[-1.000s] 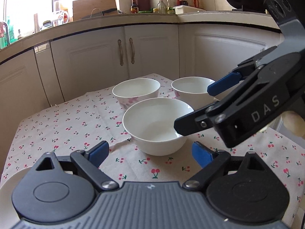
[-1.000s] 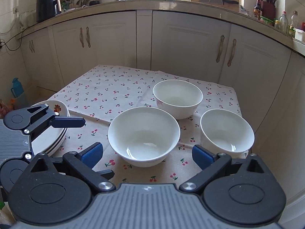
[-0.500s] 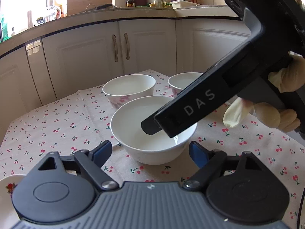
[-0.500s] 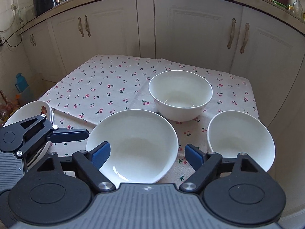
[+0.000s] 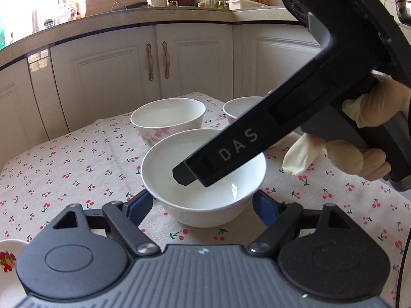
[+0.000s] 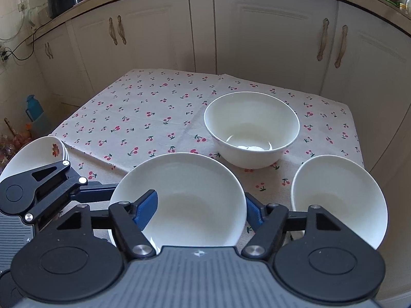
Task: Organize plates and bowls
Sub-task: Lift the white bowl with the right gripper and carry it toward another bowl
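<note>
Cream kitchen cabinets (image 6: 269,33) are curving around behind a small table under a cherry-printed beige tablecloth (image 6: 154,107), and I am working over it with a tool in each hand. Right in front of both of my tools is sitting the nearest plain white ceramic bowl (image 6: 185,192). My left gripper (image 5: 203,204) is closing around it, its blue pads (image 5: 140,205) standing just outside the bowl's lower wall on either side; I cannot tell whether they are touching it. My right gripper (image 6: 199,209) is also closing: its left blue pad is lying inside the bowl against the wall, its other pad is sitting outside the opposite rim, and contact is not clear. From my left camera, my gloved right hand (image 5: 370,133) is gripping that tool's handle, off to the right. Beyond the near bowl, a deeper white bowl with a faint pink flower on its side (image 5: 168,118) is standing, and a third white bowl (image 6: 339,197) is waiting just right of my right gripper. Left of my left gripper, a stack of white plates with a red flower print (image 6: 36,154) is resting at the table's edge.
</note>
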Tool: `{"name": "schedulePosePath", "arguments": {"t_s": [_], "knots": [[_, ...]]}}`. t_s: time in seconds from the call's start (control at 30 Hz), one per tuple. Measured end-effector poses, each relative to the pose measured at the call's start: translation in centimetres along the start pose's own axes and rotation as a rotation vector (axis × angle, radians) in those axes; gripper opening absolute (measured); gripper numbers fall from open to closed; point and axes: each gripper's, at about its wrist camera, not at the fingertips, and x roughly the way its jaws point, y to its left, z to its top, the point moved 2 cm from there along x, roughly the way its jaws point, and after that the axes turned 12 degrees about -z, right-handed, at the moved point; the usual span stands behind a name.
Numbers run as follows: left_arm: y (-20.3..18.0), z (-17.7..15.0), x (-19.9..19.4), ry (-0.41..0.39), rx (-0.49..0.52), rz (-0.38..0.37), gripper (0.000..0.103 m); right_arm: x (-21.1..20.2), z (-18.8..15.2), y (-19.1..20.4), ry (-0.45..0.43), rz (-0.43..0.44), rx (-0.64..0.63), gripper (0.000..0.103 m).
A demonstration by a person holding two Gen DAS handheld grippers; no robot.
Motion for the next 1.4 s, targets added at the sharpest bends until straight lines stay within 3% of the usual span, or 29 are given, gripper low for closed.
{"name": "schedulePosePath", "arguments": {"t_s": [0.33,0.63,1.4], "knots": [[-0.3,0.0,-0.6,0.014,0.022,-0.015,0.084,-0.7,-0.2,-0.1,0.008,0.007,0.022,0.074],[-1.5,0.4,-3.3,0.026,0.055,-0.045,0.084,-3.4,-0.8,0.9,0.011,0.011,0.041,0.074],[-4.5,-3.8,-9.1,0.092,0.055,-0.135,0.084,-9.4,-7.3,5.7,-0.001,0.021,0.076,0.075]]}}
